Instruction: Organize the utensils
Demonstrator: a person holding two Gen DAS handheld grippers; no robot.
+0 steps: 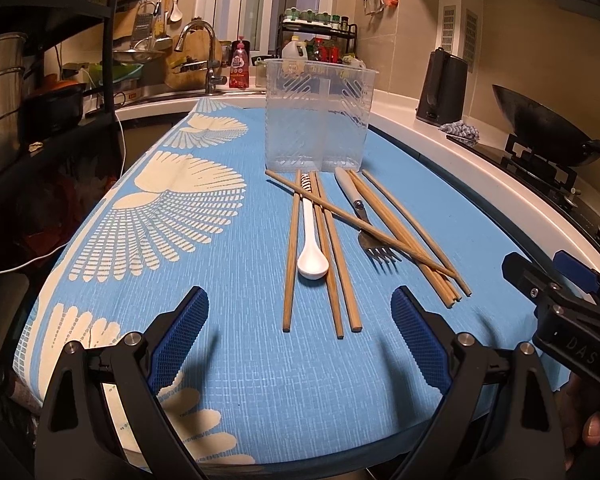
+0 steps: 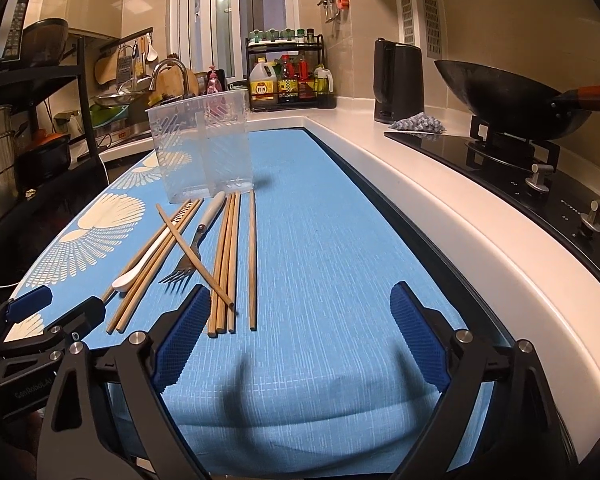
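Note:
Several wooden chopsticks (image 1: 332, 264) lie on a blue cloth (image 1: 236, 360), with a white spoon (image 1: 311, 240) and a metal fork (image 1: 366, 224) among them. A clear two-part plastic holder (image 1: 316, 116) stands upright just behind them, empty. My left gripper (image 1: 298, 312) is open and empty, above the cloth just short of the near chopstick ends. My right gripper (image 2: 300, 308) is open and empty, to the right of the pile; its left finger pad (image 2: 184, 332) is beside the chopsticks (image 2: 226, 264). The spoon (image 2: 140, 264), fork (image 2: 186, 260) and holder (image 2: 202, 144) also show there.
A white counter edge (image 2: 440, 208) runs along the right of the cloth. Behind it sit a hob with a black wok (image 2: 508, 96), a black kettle (image 2: 396, 80) and a spice rack (image 2: 288, 76). A sink tap (image 1: 200, 52) and dark shelving (image 1: 40, 80) stand at the left.

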